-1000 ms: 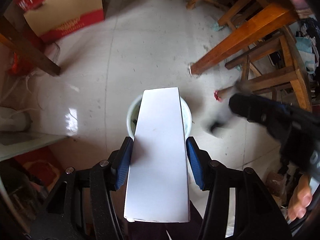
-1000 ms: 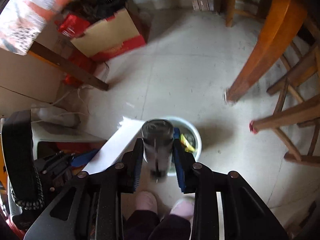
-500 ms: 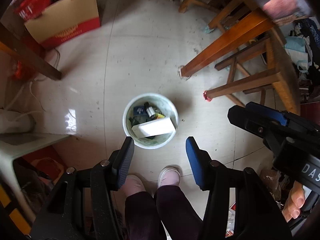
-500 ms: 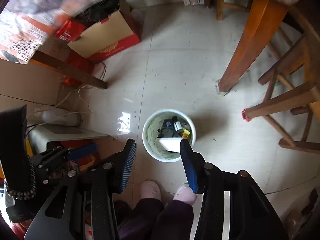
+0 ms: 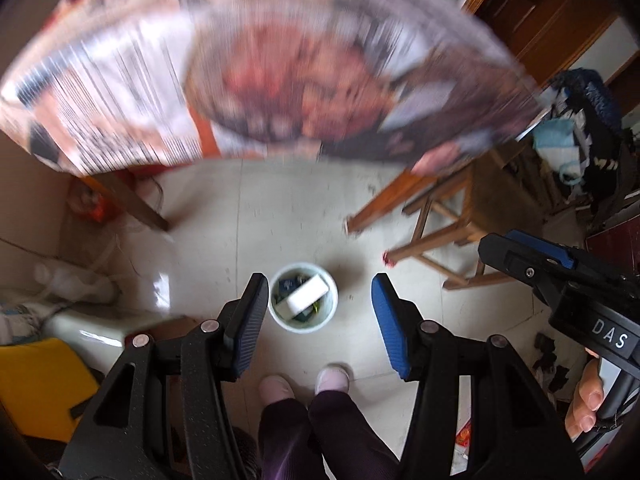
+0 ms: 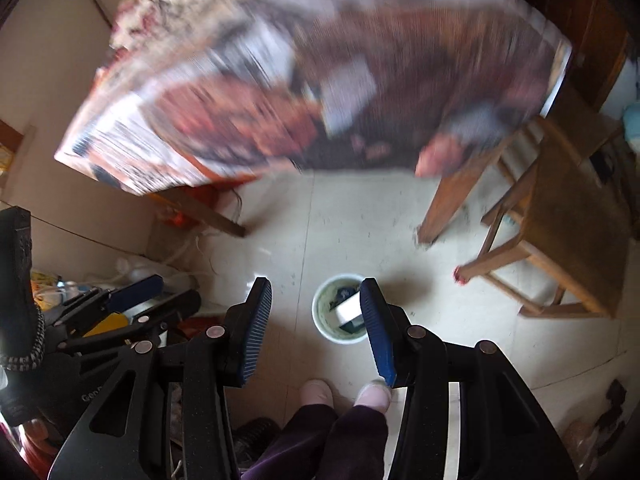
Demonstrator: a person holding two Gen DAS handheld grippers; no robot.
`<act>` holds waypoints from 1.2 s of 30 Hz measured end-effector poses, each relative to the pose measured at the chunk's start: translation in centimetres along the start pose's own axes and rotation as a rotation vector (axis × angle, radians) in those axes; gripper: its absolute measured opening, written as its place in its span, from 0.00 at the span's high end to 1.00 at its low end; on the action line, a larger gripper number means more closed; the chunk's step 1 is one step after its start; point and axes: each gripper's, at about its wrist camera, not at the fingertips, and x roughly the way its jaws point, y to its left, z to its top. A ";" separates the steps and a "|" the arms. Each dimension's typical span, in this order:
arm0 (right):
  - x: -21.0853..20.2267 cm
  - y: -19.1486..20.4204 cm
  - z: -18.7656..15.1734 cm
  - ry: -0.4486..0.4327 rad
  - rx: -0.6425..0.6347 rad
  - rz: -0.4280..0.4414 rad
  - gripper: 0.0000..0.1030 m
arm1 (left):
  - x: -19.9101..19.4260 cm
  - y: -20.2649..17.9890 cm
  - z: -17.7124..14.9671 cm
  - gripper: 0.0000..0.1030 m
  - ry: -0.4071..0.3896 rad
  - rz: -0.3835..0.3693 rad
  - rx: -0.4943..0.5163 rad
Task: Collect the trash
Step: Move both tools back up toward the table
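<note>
A small white bin (image 5: 331,309) stands on the tiled floor far below, also in the right wrist view (image 6: 320,312). A white box (image 5: 307,298) lies across the other trash inside it, seen too in the right wrist view (image 6: 347,307). My left gripper (image 5: 320,304) is open and empty, high above the bin. My right gripper (image 6: 316,308) is open and empty too, beside the left one; its body shows at the right of the left wrist view (image 5: 568,292).
A table covered with printed paper (image 5: 260,68) fills the upper view, blurred by motion. A wooden stool (image 6: 560,220) stands right of the bin. The person's feet (image 5: 304,384) are just before the bin. Clutter and cables lie at left (image 6: 120,280).
The left gripper let the white box drop into the bin and the right let go of the dark cup. Both grippers then rose well above the floor, up to the table.
</note>
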 end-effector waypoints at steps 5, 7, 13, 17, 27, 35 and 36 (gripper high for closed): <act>-8.6 3.3 1.4 -0.126 -0.041 -0.016 0.59 | -9.3 -1.6 1.6 0.49 -0.123 -0.020 0.034; -11.6 4.4 1.8 -0.172 -0.054 -0.018 0.59 | -12.9 -2.3 1.9 0.49 -0.174 -0.021 0.057; -19.7 7.8 1.9 -0.332 -0.090 -0.050 0.58 | -22.6 -3.3 2.3 0.40 -0.354 -0.040 0.099; -23.8 9.7 1.6 -0.436 -0.094 -0.056 0.57 | -27.6 -3.0 2.3 0.40 -0.448 -0.050 0.103; -29.4 12.2 1.0 -0.671 -0.124 -0.109 0.26 | -35.1 -2.0 1.5 0.40 -0.658 -0.050 0.133; -29.8 10.5 4.3 -0.740 -0.129 -0.123 0.21 | -36.3 -2.8 4.4 0.40 -0.755 -0.047 0.137; -29.6 10.0 5.0 -0.746 -0.132 -0.121 0.21 | -36.1 -3.1 5.2 0.40 -0.762 -0.041 0.137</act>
